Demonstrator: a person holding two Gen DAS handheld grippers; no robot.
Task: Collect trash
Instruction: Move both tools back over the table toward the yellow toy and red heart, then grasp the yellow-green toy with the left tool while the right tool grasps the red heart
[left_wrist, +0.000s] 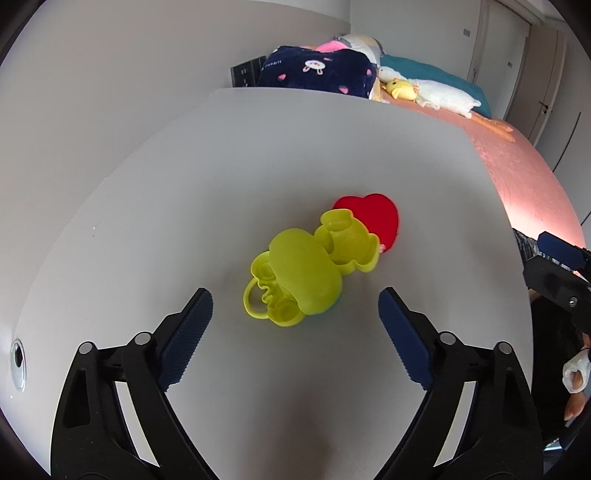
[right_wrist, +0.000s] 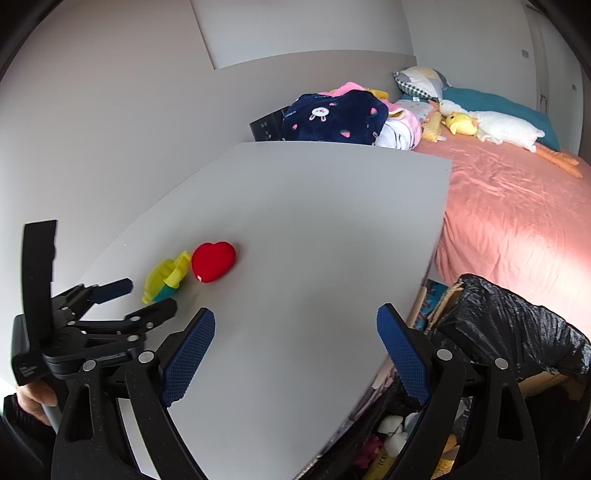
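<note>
Spread wide and empty, the left gripper (left_wrist: 295, 306) hovered just short of the yellow-green plastic toy (left_wrist: 306, 273), seemingly lined up to straddle it. At its 1 o'clock, touching it, lay the red heart (left_wrist: 373, 218). Equally agape, the right gripper (right_wrist: 295, 332) waited nearer the black-lined bin (right_wrist: 517, 325).

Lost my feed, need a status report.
Left gripper open, right gripper open, both empty. Yellow-green plastic toy on white table, touching red heart. Approach unobstructed.
</note>
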